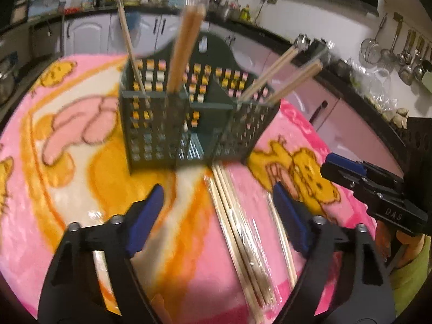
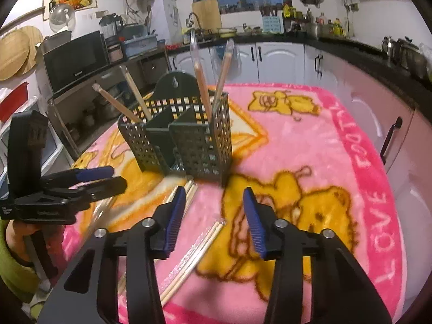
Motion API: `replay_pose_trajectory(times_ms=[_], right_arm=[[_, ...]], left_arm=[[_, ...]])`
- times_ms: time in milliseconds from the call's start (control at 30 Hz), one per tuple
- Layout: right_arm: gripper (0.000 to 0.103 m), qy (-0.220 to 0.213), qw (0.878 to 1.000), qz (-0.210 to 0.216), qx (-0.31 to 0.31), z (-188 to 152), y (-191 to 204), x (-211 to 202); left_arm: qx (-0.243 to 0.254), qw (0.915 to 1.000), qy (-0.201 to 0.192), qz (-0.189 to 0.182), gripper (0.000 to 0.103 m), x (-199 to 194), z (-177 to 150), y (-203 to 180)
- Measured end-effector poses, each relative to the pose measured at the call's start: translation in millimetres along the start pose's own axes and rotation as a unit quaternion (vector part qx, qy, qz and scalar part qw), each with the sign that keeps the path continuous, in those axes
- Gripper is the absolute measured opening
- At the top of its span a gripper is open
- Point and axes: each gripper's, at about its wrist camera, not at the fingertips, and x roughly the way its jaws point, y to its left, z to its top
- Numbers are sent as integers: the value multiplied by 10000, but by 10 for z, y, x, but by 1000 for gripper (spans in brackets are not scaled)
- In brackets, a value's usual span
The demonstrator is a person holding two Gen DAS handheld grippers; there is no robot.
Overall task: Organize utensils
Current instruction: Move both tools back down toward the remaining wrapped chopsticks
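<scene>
While both claws hang above the pink blanket [image 2: 310, 145], neither one grips anything: the left gripper [image 1: 216, 213] stands with its blue-padded fingers spread wide, and the right gripper [image 2: 214, 214] is likewise parted, with bare blanket showing between its pads. The dark green utensil caddy [image 1: 189, 124] stands upright on the blanket at the far side of both claws, well apart from their tips. Seen from the left wrist, two wrapped chopstick pairs [image 1: 186, 51] rise from its left compartment and two more [image 1: 283, 78] lean out to the right from its right compartment (the middle compartments look empty of chopsticks, though the blur leaves some doubt). On the blanket, a bundle of loose chopsticks in clear wrappers [image 1: 237, 226] lies lengthwise from the caddy's near foot toward the camera, passing between the left gripper's open fingers but below them, nearer the right finger. In the right wrist view another wrapped pair [image 2: 194, 256] lies just left of the right gripper's left finger, running from near left to far right, while further chopsticks [image 2: 186, 189] rest close to the caddy's base. The left gripper appears there at the left edge, its fingers pointing right.
</scene>
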Motion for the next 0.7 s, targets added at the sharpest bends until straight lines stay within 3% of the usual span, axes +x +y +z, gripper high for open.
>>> replay_pose_trajectory(times_ms=[200, 700], right_arm=[[29, 352, 9991, 162, 153, -25, -32, 275], [24, 882, 9960, 165, 44, -12, 60, 754]], left_arm=[[-269, 9978, 611, -61, 35, 315, -59, 106], [-5, 9942, 1072, 81, 32, 769, -82, 12]])
